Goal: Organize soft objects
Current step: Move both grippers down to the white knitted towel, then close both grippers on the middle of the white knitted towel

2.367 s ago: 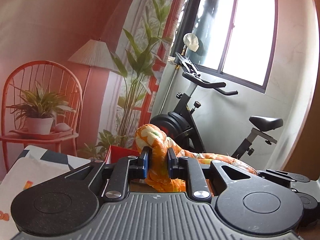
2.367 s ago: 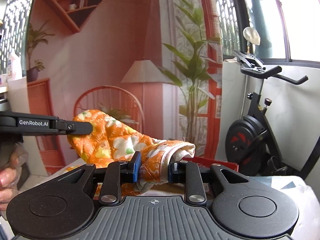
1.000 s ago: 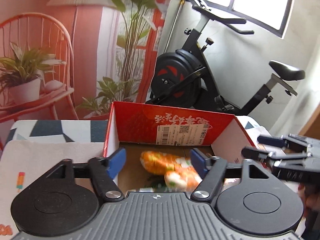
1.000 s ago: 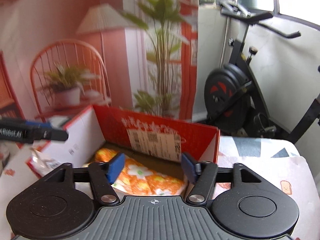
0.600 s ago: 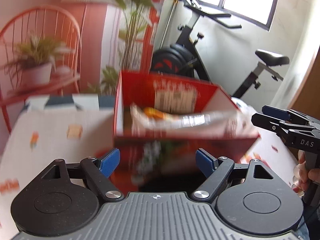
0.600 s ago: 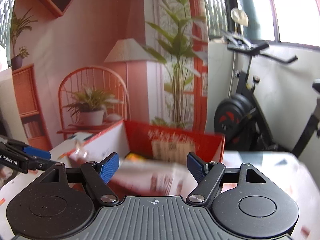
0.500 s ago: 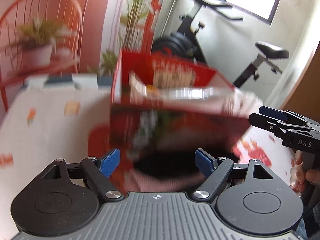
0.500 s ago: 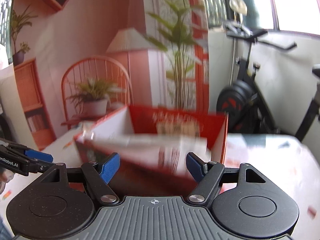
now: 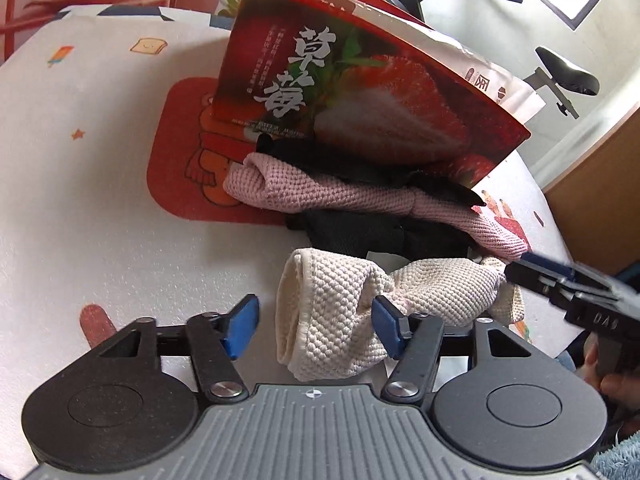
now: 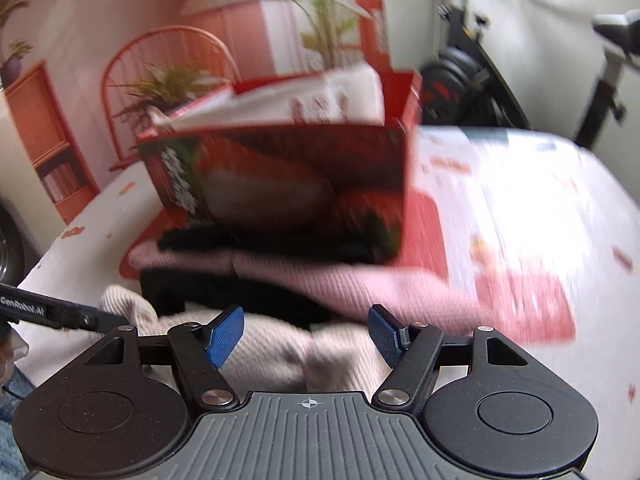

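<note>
Both claws parted over cream knit [image 9: 340,320].

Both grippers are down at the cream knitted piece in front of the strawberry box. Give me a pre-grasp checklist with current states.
1. Rolled cream knitted cloth between the left gripper pads: ok; jaws have just been closing.
2. Left pads pressing the cloth: not ok, left-side gap remains.
3. Right gripper open over the cloth's other end: ok.
4. Pink knitted cloth and black cloth clear of the jaws: ok.
5. Red strawberry-printed cardboard box upright: ok.
</note>
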Demonstrator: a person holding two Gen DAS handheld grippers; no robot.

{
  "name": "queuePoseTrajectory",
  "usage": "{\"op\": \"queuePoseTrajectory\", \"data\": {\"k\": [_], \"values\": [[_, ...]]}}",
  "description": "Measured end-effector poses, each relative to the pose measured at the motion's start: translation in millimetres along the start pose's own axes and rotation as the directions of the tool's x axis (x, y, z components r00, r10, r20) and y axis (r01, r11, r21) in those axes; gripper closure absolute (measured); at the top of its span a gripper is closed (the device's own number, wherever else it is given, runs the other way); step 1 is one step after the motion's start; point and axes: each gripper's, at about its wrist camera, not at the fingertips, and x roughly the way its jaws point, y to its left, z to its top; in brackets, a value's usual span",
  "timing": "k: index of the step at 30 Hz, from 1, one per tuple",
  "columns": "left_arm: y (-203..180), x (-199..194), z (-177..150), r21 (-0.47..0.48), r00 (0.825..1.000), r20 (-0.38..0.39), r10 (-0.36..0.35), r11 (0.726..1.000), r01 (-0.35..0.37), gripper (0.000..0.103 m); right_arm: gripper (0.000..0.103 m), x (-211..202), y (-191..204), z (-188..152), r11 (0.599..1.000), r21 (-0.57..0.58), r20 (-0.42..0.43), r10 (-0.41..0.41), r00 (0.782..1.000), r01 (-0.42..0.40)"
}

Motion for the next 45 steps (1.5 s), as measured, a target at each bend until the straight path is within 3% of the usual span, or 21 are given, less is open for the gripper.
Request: {"op": "queuePoseTrajectory", "data": {"k": [4, 11, 16, 27, 29, 35, 38, 45], "values": [[-2.1, 4.5, -5.0, -0.003, 1.0, -0.004, -0.005, 1.0, 0.005, 0.052, 0.038, -0.1, -13.1, -9.4, 0.997, 0.072, -0.029, -0.032, 0.999, 0.034], [-1.1, 8.5, -8.8, 0.003, 1.0, 0.01, 0.001, 1.0, -0.001, 0.054, 0.043, 12.2, -21.9, -18.5, 0.992, 0.122, -0.073, -0.014, 0.997, 0.023], [-5.1, 10.5, -7.5, 0.028, 1.0, 0.011, 0.012, 1.0, -0.013, 0.055, 0.057, 19.3, -17.5, -18.3, 0.993, 0.115, -0.066, 0.002, 0.998, 0.006], [-5.3, 12.5, -6.6, 0.023, 1.0, 0.014, 0.011, 1.0, -0.011, 0.056, 0.06, 21.7, -19.8, -19.0, 0.992, 0.127, -0.063, 0.026, 0.998, -0.018], [-2.8, 13.5, -6.5, 0.007, 1.0, 0.002, -0.02, 1.0, 0.02, 0.07, 0.063, 21.3, -20.1, -19.3, 0.991, 0.131, -0.062, 0.034, 0.997, -0.026], [-7.1, 12.1, -7.7, 0.015, 1.0, 0.011, -0.028, 0.999, 0.028, 0.081, 0.072, 20.2, -18.4, -18.4, 0.988, 0.147, -0.06, 0.057, 0.997, -0.047], [-7.4, 8.8, -6.6, 0.021, 1.0, 0.021, -0.022, 1.0, 0.022, 0.087, 0.076, 16.4, -16.3, -16.5, 0.987, 0.147, -0.043, 0.067, 0.997, -0.06], [-0.9, -16.3, 6.0, 0.024, 0.989, 0.124, -0.076, 0.997, 0.074, 0.088, 0.077, -7.2, -9.4, 3.7, 0.991, 0.066, 0.083, 0.109, 0.991, -0.114]]}}
